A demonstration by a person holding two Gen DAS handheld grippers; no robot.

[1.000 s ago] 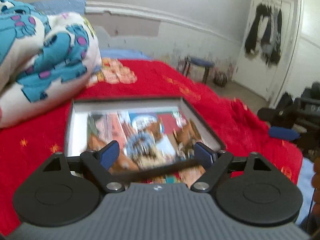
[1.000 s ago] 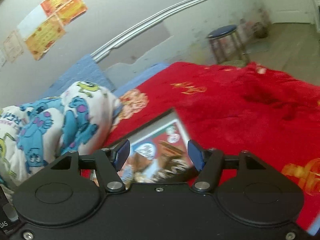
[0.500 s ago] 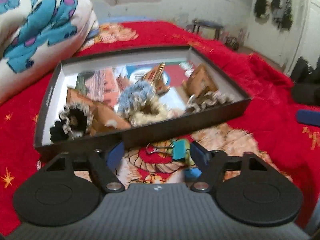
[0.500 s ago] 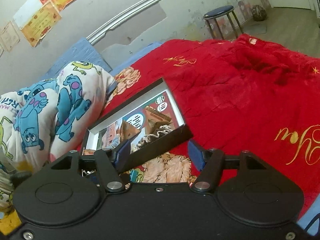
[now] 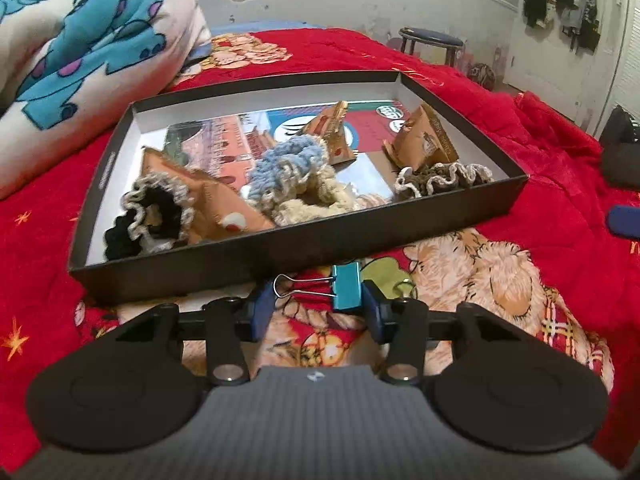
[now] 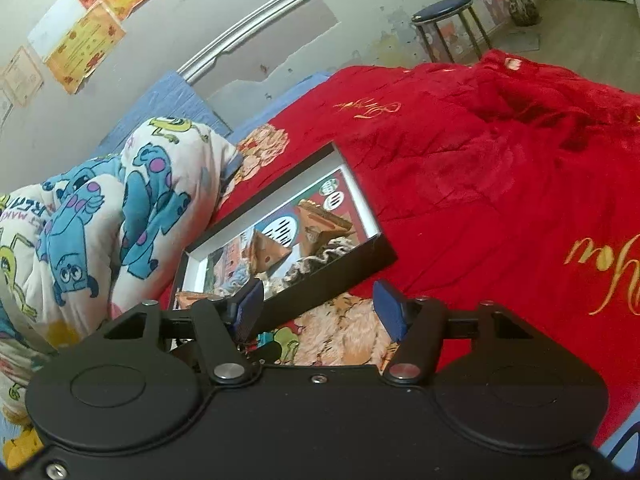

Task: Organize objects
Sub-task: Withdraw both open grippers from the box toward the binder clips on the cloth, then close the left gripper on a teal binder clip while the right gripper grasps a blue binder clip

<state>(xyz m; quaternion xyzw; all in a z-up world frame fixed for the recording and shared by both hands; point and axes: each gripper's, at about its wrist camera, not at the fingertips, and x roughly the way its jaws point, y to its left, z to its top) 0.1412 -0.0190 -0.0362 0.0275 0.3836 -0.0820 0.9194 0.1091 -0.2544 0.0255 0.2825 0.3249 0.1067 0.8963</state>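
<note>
— While the cartoon quilt (image 5: 80, 32) lies bunched at the far left, what sits beside it?
— A black box (image 5: 280, 256) on the red blanket (image 5: 552, 152), with scrunchies (image 5: 288, 168) and brown packets (image 5: 424, 140) inside.
— And the left gripper (image 5: 318, 306)?
— Its jaws are closing around a blue binder clip (image 5: 346, 286) just in front of the box; whether the pads press it yet, I can't tell.
— The right gripper (image 6: 320, 310)?
— Half open, nothing between its fingers, near the box's right corner.
</note>
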